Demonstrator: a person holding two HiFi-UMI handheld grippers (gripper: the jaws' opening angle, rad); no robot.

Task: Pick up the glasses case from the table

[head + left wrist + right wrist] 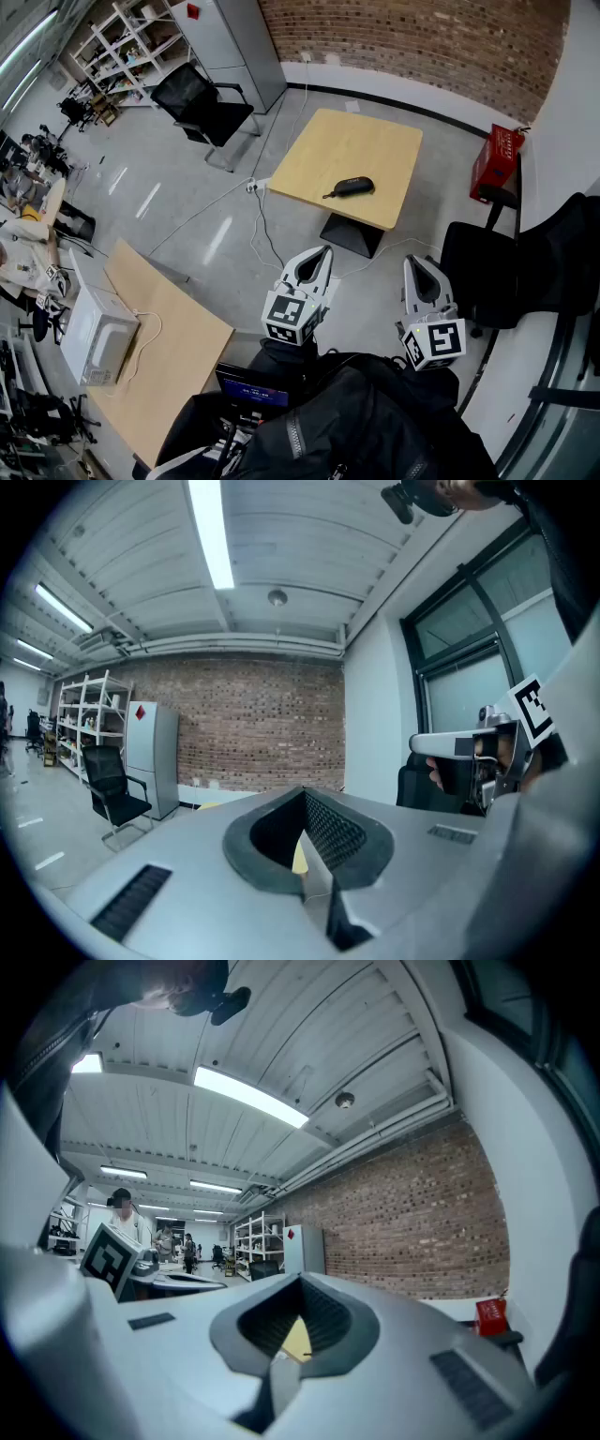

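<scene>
**Both grippers hanging closed and empty, well short of the glasses case**

The glasses case (350, 187) is lying flat on the square wooden table (375, 141), a little toward 6 o'clock from the tabletop's middle. Its long side is running from 9 to 3 o'clock, and nothing else is sitting on the table with it.

In the head view, the left gripper (319, 253) is hovering over the grey floor at about 6 o'clock from the case and well apart from it. Its fingers are pressing together with nothing between them. The right gripper (415, 262) is hovering beside it at 3 o'clock, its fingers likewise sitting fully closed and gripping nothing. Both are pointing toward 12 o'clock, roughly level, at the table.

A white cable (261, 220) is trailing across the floor at 9 o'clock from the table's dark base (352, 234). A black office chair (202, 103) is standing at 10 o'clock from the table, and a red box (495, 161) is sitting at 3 o'clock by the wall.
</scene>
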